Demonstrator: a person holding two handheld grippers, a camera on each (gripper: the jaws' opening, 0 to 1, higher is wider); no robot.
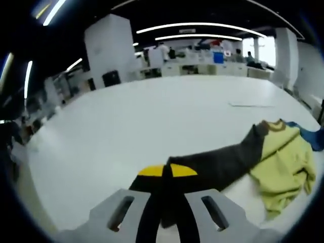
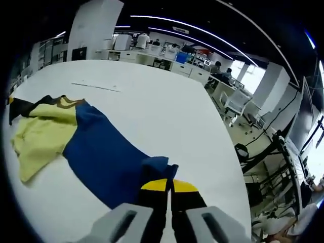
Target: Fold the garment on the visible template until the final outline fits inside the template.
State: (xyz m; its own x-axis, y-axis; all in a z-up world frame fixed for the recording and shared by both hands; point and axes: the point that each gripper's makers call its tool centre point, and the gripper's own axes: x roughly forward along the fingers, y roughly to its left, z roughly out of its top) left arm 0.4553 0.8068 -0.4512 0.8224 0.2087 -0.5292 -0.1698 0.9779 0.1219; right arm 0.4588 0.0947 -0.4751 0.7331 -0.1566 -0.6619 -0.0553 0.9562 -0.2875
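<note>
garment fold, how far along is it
Early stage. Done: both sleeve ends look gripped, the left tool shut on the dark sleeve, the right tool shut on the blue sleeve. In hand: the garment is spread between them, its yellow body still bunched on the table. Left: every fold; no template outline is discernible.

One garment (image 1: 263,154), one white table (image 1: 152,121), two tools, each clamping a sleeve

soft cloth garment (image 1: 283,157) on smooth matt table (image 1: 152,126).
</note>
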